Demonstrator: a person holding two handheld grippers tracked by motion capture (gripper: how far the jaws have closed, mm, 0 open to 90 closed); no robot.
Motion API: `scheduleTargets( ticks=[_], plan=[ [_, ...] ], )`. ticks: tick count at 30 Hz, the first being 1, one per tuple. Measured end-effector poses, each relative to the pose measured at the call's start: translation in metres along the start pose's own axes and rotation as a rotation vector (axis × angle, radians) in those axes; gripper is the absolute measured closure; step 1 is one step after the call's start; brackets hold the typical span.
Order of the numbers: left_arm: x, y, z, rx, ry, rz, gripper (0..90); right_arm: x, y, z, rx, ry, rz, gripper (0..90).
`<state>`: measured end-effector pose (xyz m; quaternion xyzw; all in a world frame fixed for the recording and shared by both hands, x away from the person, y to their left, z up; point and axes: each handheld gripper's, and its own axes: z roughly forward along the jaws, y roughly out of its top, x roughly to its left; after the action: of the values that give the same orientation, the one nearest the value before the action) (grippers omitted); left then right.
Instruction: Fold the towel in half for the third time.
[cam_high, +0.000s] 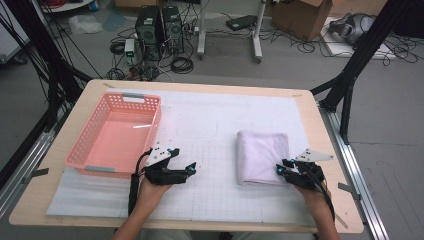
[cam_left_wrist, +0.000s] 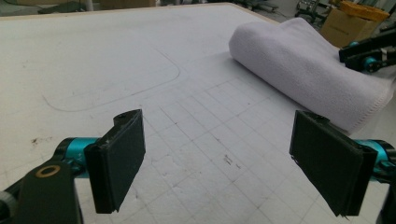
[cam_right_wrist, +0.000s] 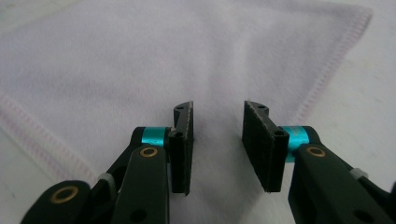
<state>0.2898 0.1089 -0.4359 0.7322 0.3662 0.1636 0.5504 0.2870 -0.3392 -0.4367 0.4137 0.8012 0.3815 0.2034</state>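
towel (cam_high: 262, 156): folded, lay right of table centre, toward near edge | right gripper (cam_high: 281, 169): over towel's near right corner, jaws narrow, gap empty | left gripper (cam_high: 191, 169): jaws wide, empty, beside pink basket (cam_high: 89, 155)

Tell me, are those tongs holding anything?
Nothing is held. The right tongs stand open over the folded white cloth towel, with a gap between the pads; the left tongs are open, apart from it.

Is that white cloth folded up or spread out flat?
Folded. The white terry cloth towel lies as a thick compact rectangle with a rounded doubled edge and stacked layers, on the gridded mat.
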Motion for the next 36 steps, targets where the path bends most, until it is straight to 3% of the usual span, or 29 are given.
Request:
scheduleTargets(
  ticks=[6,10,14,17,18,21,27,36],
  plan=[
    [0.002,0.001,-0.004,-0.011,-0.004,-0.013,18.3,-0.002,-0.018,-0.020,-0.014,-0.018,0.025,61.7],
    [0.006,0.001,-0.005,-0.014,-0.031,-0.030,17.9,0.000,-0.021,-0.039,-0.050,-0.009,0.034,55.1],
    [0.007,-0.001,-0.006,-0.043,-0.039,-0.002,16.6,0.002,-0.027,-0.060,-0.119,-0.025,0.060,45.1],
    [0.004,-0.001,-0.008,-0.020,-0.010,0.034,16.6,0.002,-0.029,-0.071,-0.162,-0.044,0.081,36.4],
    [0.003,-0.001,-0.008,-0.008,-0.012,0.028,16.6,0.001,-0.030,-0.074,-0.183,-0.051,0.088,32.0],
    [0.003,-0.001,-0.009,0.019,-0.032,-0.001,16.7,-0.002,-0.031,-0.076,-0.202,-0.084,0.119,19.0],
    [0.002,-0.001,-0.009,-0.028,-0.066,0.000,17.6,-0.004,-0.033,-0.078,-0.241,-0.095,0.137,16.7],
    [0.001,-0.001,-0.011,-0.029,-0.064,-0.001,17.6,-0.001,-0.031,-0.072,-0.209,-0.088,0.102,16.6]
  ],
)
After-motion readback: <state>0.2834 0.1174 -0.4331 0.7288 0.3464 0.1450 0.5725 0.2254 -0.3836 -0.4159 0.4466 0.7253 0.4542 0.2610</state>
